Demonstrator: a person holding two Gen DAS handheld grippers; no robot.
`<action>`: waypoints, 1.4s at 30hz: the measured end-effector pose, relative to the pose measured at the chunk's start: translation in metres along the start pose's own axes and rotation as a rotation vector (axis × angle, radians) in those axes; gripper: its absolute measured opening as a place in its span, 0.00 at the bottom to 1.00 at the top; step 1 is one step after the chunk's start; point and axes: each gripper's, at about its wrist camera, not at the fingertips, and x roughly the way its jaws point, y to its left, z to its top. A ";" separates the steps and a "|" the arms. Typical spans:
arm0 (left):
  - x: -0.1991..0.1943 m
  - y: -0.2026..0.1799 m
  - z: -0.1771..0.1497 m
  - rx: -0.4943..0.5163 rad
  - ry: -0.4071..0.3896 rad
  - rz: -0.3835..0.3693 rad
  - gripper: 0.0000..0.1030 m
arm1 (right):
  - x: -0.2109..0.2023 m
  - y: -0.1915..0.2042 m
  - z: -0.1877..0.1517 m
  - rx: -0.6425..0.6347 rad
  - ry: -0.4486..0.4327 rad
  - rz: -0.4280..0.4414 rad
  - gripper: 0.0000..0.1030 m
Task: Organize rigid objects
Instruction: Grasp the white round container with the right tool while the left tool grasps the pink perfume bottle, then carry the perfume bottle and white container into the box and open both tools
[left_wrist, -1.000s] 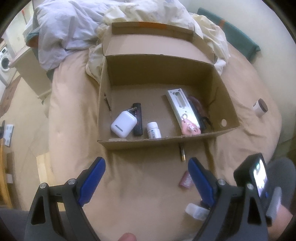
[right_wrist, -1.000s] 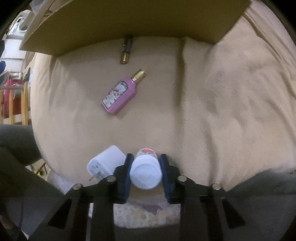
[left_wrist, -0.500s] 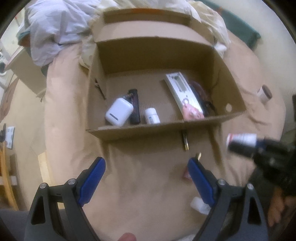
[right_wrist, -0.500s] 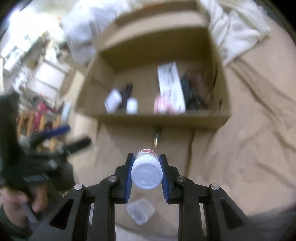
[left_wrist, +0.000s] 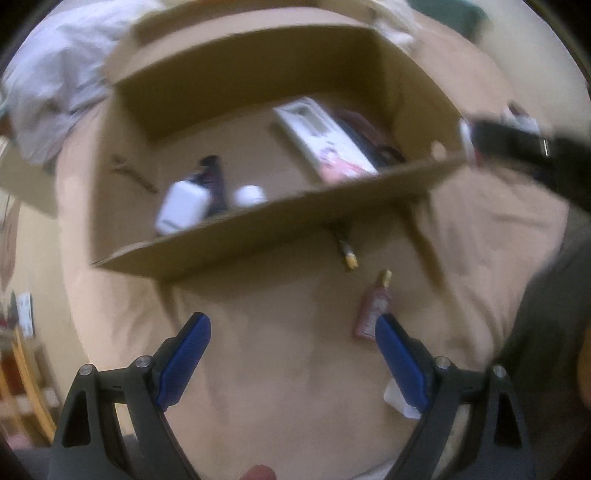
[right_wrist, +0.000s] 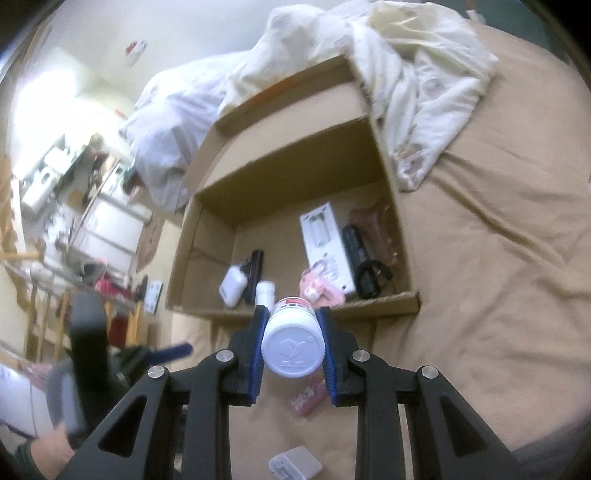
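Your right gripper (right_wrist: 292, 334) has its jaws clamped on the white bottle (right_wrist: 293, 341), held above the bed (right_wrist: 498, 295) before the box (right_wrist: 295, 236). Your left gripper (left_wrist: 291, 354) hangs wide open, empty, over the bed near the pink bottle (left_wrist: 371, 310).

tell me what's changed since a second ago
The right gripper, still shut on the white bottle, lifted it off the bed and swung up to face the cardboard box. The left gripper, open and empty, sank toward the pink bottle. The box's contents stayed put.

white-capped bottle (right_wrist: 293, 341), above open cardboard box (right_wrist: 280, 177)
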 end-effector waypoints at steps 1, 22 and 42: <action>0.004 -0.005 0.000 0.018 0.007 0.003 0.87 | 0.000 -0.002 0.001 0.012 -0.006 -0.001 0.27; 0.068 -0.054 0.011 0.123 0.111 -0.073 0.22 | 0.002 -0.010 0.003 0.044 0.007 0.000 0.27; -0.010 0.006 0.017 -0.083 -0.016 0.013 0.22 | 0.005 -0.004 0.000 0.012 0.018 -0.017 0.27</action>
